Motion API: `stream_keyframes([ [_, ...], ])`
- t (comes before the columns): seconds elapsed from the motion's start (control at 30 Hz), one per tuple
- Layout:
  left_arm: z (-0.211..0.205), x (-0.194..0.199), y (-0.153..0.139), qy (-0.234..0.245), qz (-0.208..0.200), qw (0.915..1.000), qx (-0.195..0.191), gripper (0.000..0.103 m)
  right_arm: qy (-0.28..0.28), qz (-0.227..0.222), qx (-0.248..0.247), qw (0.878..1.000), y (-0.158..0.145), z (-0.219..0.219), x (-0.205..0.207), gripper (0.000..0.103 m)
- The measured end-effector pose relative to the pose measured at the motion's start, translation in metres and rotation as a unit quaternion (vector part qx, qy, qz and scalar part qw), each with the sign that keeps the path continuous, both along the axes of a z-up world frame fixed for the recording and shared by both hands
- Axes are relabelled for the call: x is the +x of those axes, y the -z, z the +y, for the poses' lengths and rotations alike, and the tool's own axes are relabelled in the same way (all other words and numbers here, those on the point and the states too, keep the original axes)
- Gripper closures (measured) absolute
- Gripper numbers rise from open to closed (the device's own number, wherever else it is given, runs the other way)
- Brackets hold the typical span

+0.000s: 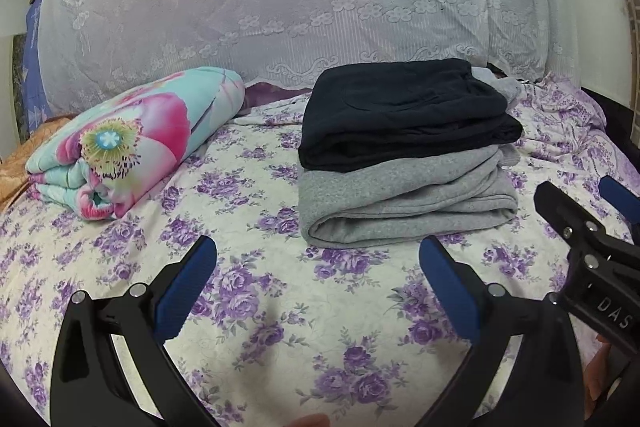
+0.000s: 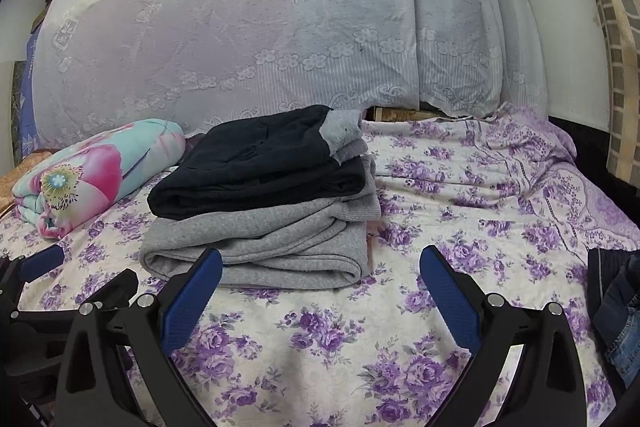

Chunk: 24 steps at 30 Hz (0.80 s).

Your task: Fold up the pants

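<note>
Folded black pants [image 1: 400, 115] lie on top of folded grey pants [image 1: 400, 203] on the purple floral bed sheet [image 1: 260, 307]. In the left wrist view my left gripper [image 1: 318, 263] is open just in front of the grey fold, with nothing between its blue pads. My right gripper [image 1: 580, 193] shows at the right edge, beside the stack. From the right wrist, the black pants [image 2: 256, 167] and grey pants [image 2: 272, 239] sit ahead and to the left. My right gripper [image 2: 320, 259] stands open and empty, its left finger overlapping the grey fold. My left gripper [image 2: 80, 273] is at the left edge.
A folded floral quilt [image 1: 132, 143] [image 2: 92, 171] lies left of the stack. A tall pile under a white lace cover [image 1: 280, 7] fills the back of the bed. Dark jeans [image 2: 616, 307] lie at the right edge. Bare sheet [image 2: 480, 187] stretches right of the stack.
</note>
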<state>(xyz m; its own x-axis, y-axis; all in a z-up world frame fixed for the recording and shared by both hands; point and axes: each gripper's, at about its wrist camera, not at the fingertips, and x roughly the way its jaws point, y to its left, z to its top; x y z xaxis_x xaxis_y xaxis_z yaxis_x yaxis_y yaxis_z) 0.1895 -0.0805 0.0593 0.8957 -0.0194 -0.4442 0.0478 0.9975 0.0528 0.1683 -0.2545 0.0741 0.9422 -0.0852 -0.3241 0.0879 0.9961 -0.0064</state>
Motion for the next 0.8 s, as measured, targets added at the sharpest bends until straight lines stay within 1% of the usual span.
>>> stream_keyframes([
  [0.17, -0.0057, -0.0030, -0.0005, 0.003, -0.006, 0.9999, 0.014, 0.004, -0.001, 0.002, 0.000, 1.000, 0.0003, -0.0002, 0.0009, 0.003],
  [0.8, -0.0083, -0.0057, -0.0018, 0.010, -0.014, 0.9997, 0.019, 0.004, -0.001, 0.002, -0.001, 1.000, -0.0002, -0.0005, 0.0009, 0.003],
])
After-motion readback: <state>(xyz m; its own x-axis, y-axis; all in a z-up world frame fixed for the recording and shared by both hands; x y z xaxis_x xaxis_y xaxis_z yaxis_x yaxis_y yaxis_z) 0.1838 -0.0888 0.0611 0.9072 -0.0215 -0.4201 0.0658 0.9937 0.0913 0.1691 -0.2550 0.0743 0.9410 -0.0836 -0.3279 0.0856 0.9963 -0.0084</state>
